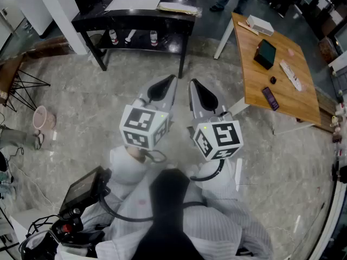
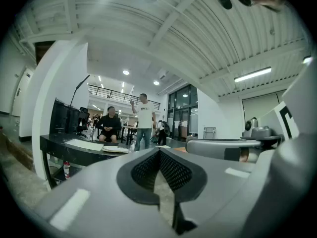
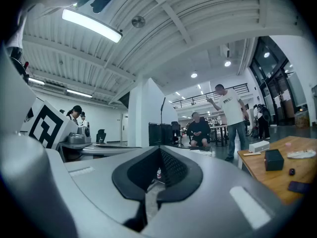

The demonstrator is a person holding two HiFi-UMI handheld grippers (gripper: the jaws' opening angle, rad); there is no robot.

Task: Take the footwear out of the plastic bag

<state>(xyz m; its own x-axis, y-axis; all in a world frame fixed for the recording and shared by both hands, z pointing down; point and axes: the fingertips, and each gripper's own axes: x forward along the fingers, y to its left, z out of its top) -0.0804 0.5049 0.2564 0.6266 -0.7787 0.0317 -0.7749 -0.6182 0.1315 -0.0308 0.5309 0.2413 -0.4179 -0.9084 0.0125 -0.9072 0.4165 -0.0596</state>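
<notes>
Neither the bag nor the footwear shows in any view, so where they lie can't be told. The left tool (image 1: 171, 80) and right tool (image 1: 193, 83) are held up side by side, just apart, over bare floor (image 1: 97, 102). Both are pressed together with nothing between the jaws. The wooden table (image 1: 255, 85) and the black table (image 1: 135, 18) carry only small items.

The likely trouble is reaching a bag with the jaws unopened, which would shove the plastic rather than pinch it. Turning to search could also knock the tools together or against a table edge.
</notes>
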